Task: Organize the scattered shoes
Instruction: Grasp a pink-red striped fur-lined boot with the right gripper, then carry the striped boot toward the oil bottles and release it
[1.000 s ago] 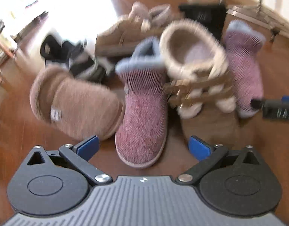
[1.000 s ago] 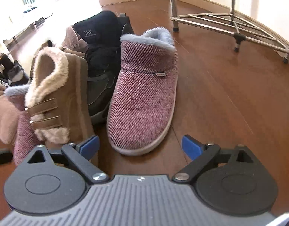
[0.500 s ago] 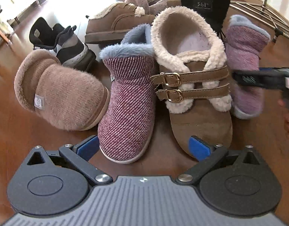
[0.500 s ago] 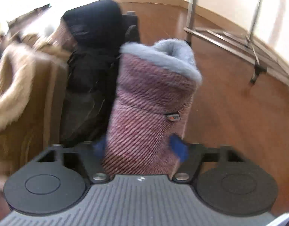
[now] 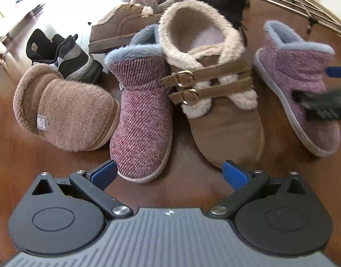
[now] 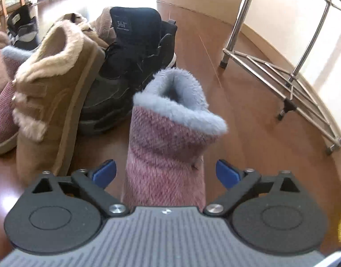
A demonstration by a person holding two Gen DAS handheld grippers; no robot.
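Knitted pink boot [image 6: 168, 146], fluffy blue collar, sits between spread right tongs [image 6: 166, 173]; left tongs [image 5: 168, 174] spread.

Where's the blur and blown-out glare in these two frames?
Left wrist view: the sunlit floor patch at top left is blown out; the right gripper is smeared at the right edge, the shoes are sharp. Right wrist view: the pink knit slipper boot with blue fleece lining between the open jaws is soft, and the top-left floor glares.
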